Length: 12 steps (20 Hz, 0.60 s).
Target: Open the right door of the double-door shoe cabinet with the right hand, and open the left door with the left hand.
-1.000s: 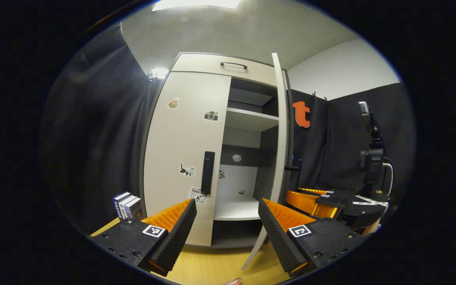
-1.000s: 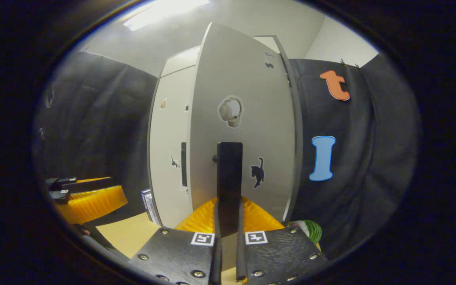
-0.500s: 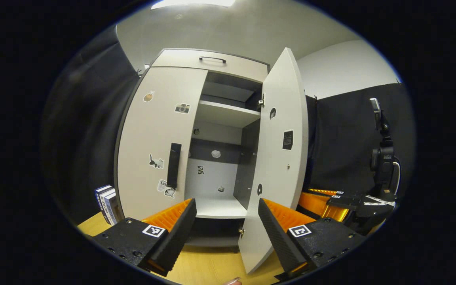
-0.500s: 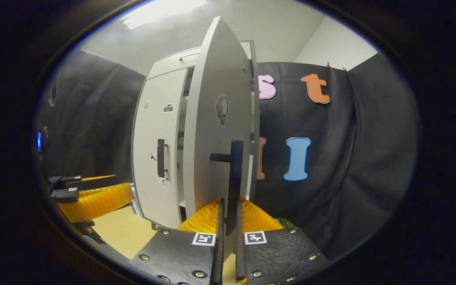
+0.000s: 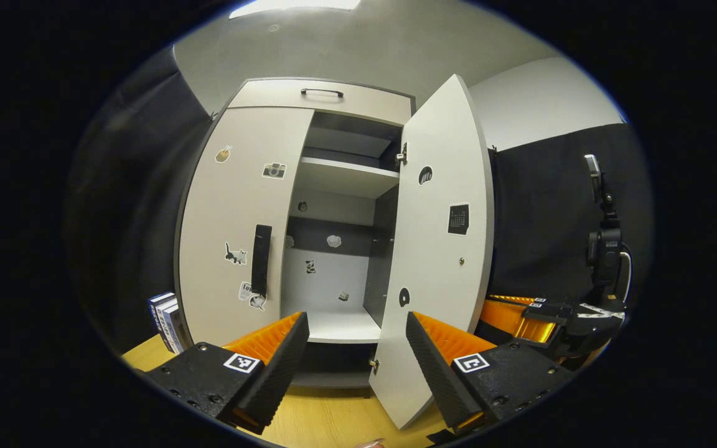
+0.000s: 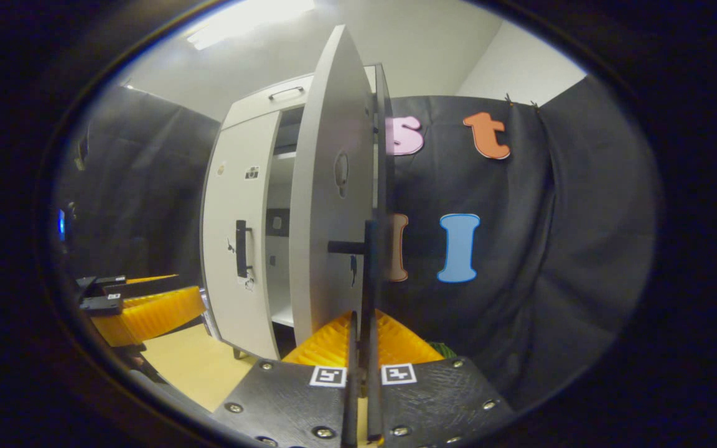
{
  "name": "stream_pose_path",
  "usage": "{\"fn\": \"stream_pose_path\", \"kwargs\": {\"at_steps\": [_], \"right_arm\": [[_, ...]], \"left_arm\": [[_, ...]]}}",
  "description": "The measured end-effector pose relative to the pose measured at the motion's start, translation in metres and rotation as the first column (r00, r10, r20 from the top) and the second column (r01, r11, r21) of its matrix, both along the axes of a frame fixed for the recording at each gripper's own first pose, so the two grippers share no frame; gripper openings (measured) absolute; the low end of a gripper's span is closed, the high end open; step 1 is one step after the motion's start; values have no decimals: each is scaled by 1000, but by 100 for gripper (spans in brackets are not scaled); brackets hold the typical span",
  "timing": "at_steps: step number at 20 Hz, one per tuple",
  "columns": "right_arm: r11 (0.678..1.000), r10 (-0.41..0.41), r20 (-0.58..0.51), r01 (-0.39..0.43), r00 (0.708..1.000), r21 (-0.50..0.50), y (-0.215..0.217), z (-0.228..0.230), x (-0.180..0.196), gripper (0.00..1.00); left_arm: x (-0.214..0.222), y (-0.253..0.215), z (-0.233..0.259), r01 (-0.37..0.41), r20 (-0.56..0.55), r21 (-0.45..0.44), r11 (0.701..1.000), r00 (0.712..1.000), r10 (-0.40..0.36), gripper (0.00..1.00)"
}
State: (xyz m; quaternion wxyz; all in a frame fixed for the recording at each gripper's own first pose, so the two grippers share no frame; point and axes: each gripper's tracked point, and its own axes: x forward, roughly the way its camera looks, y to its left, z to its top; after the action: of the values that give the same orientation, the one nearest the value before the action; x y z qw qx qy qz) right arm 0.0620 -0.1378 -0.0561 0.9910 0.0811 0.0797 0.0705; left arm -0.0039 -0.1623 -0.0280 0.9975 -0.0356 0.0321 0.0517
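The pale shoe cabinet (image 5: 327, 99) has its left door (image 5: 240, 205) closed, with a black vertical handle (image 5: 261, 259) and several stickers. The right door (image 5: 442, 249) stands swung wide open, showing the inner shelves (image 5: 346, 177). My left gripper (image 5: 355, 348) is open and holds nothing; it hangs in front of the cabinet, short of the left handle. In the right gripper view my right gripper (image 6: 361, 354) is shut on the right door's black handle (image 6: 368, 274), the door (image 6: 327, 205) seen nearly edge-on. The left gripper (image 6: 140, 305) shows at far left there.
A few books (image 5: 165, 314) stand on the wooden surface (image 5: 327, 420) left of the cabinet. A camera on a stand (image 5: 604, 249) rises at the right, behind the right gripper (image 5: 539, 314). A top drawer with a handle (image 5: 321, 93) sits above the doors.
The right door has swung further open, pulled by the right gripper on its handle. The left gripper stays open and has turned slightly, so the cabinet sits more to the left in its view.
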Motion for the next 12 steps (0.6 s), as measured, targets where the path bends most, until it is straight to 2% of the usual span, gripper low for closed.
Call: {"fn": "stream_pose_path", "kwargs": {"at_steps": [6,8,12], "right_arm": [[1000,15,26,-15,1000,-2,-6,9,-11,6],[1000,10,26,-10,1000,-14,-8,13,-17,6],[999,-16,49,14,999,30,-8,37,-31,6]], "left_arm": [[0,7,15,-50,62,4,999,997,50,97],[2,14,12,-61,59,1,998,996,60,97],[11,36,10,-66,47,19,998,997,65,97]]}}
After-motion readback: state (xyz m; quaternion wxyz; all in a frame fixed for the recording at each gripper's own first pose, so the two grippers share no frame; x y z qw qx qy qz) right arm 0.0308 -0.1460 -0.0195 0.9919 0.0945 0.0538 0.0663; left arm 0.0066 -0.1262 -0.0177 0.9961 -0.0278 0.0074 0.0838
